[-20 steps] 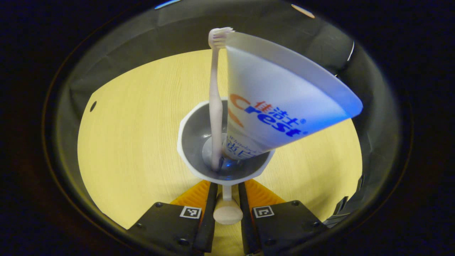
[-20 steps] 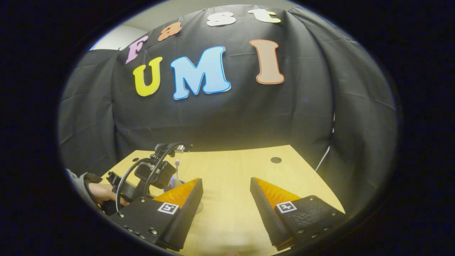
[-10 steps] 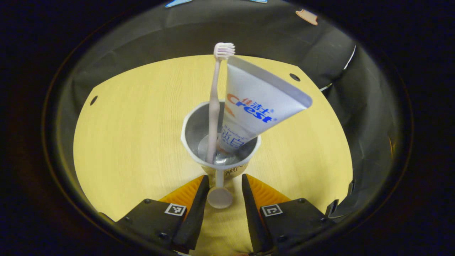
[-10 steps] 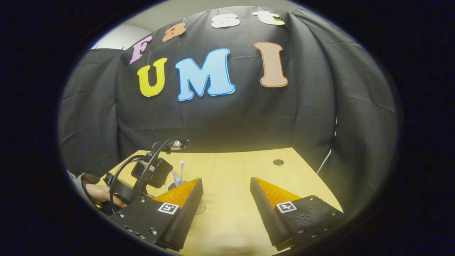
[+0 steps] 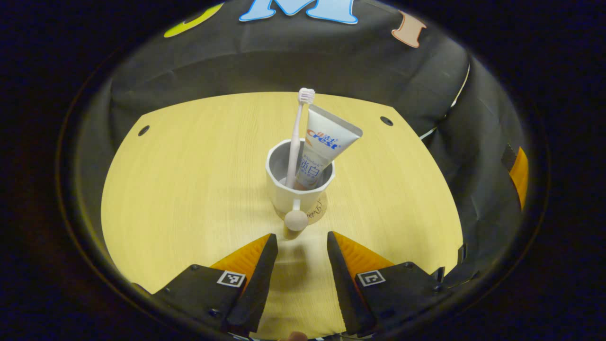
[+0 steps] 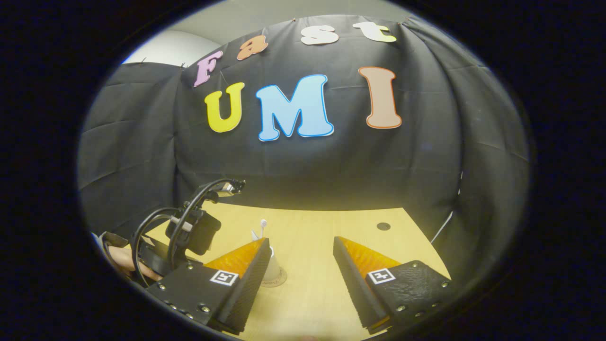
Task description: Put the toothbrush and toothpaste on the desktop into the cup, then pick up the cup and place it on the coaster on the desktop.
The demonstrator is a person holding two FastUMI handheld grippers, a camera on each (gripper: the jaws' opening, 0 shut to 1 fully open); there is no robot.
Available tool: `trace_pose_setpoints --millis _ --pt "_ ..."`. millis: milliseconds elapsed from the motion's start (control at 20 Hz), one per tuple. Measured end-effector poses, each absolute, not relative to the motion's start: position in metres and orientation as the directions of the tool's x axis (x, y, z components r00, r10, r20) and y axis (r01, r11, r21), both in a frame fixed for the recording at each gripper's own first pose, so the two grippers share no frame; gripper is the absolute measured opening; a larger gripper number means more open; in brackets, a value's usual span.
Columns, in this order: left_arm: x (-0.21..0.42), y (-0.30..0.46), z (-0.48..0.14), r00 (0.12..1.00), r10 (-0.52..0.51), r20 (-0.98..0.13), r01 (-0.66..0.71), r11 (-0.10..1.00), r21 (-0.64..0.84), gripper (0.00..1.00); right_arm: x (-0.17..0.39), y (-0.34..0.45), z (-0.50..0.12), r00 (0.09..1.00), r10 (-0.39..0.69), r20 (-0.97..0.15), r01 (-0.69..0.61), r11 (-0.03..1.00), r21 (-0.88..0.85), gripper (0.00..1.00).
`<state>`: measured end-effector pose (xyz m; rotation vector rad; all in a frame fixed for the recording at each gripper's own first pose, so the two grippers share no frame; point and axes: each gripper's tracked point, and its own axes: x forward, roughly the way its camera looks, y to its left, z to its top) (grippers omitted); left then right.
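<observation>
**Cup seated on coaster, left tool clear**

White plastic cup (image 5: pixel 299 182) stands upright on the round coaster (image 5: pixel 318 211), mid-table (image 5: pixel 189 180). Toothbrush (image 5: pixel 297 137) and toothpaste (image 5: pixel 321 148) stand in it, long axes near vertical, tube leaning right. Cup handle (image 5: pixel 296 219) is a stem ending in a round knob, pointing at the left tool (image 5: pixel 297 242), which is open, empty, just short of it. Right tool (image 6: pixel 301 247) also open, empty, farther off. Judgement: placement looks done.
</observation>
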<state>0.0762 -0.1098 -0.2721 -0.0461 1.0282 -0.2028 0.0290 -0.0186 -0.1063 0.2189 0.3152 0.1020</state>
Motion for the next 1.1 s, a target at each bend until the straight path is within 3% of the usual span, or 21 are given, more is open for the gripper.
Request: trace_pose_setpoints --millis 100,150,300,650,700,750,900,950,1000,1100 --pt "0.072 -0.106 -0.260 0.538 -0.185 -0.822 0.132 0.982 -0.135 0.71 0.026 -0.017 -0.099 0.948 0.147 -0.283 -0.084 0.971 0.223 0.84" --pt "0.071 -0.104 -0.254 0.557 -0.178 -0.811 0.126 0.984 -0.129 0.83 0.026 -0.016 -0.097 0.949 0.148 -0.278 -0.088 0.972 0.217 0.84" --pt "0.063 -0.096 -0.235 0.600 -0.178 -0.780 0.124 0.984 -0.130 0.94 0.023 -0.011 -0.089 0.952 0.149 -0.267 -0.094 0.973 0.209 0.84" --pt "0.064 -0.067 -0.177 0.758 -0.161 -0.632 0.108 0.987 -0.121 0.84 0.017 0.013 -0.074 0.953 0.158 -0.259 -0.105 0.973 0.208 0.84" --pt "0.064 -0.063 -0.171 0.778 -0.159 -0.608 0.106 0.987 -0.122 0.89 0.018 0.018 -0.073 0.952 0.162 -0.259 -0.109 0.972 0.207 0.84" --pt "0.062 -0.061 -0.163 0.792 -0.163 -0.588 0.111 0.986 -0.124 0.84 0.016 0.023 -0.072 0.951 0.168 -0.260 -0.115 0.972 0.206 0.84" --pt "0.057 -0.059 -0.152 0.818 -0.180 -0.547 0.133 0.983 -0.124 0.89 0.016 0.034 -0.070 0.949 0.174 -0.263 -0.123 0.972 0.199 0.84" --pt "0.058 -0.066 -0.154 0.825 -0.183 -0.534 0.144 0.983 -0.115 0.84 0.017 0.037 -0.069 0.950 0.172 -0.262 -0.123 0.973 0.194 0.84" --pt "0.058 -0.065 -0.148 0.837 -0.182 -0.516 0.149 0.983 -0.106 0.89 0.017 0.038 -0.069 0.950 0.168 -0.264 -0.120 0.975 0.189 0.84" --pt "0.058 -0.062 -0.128 0.865 -0.185 -0.467 0.161 0.983 -0.090 0.89 0.016 0.042 -0.068 0.949 0.165 -0.267 -0.116 0.975 0.187 0.84"
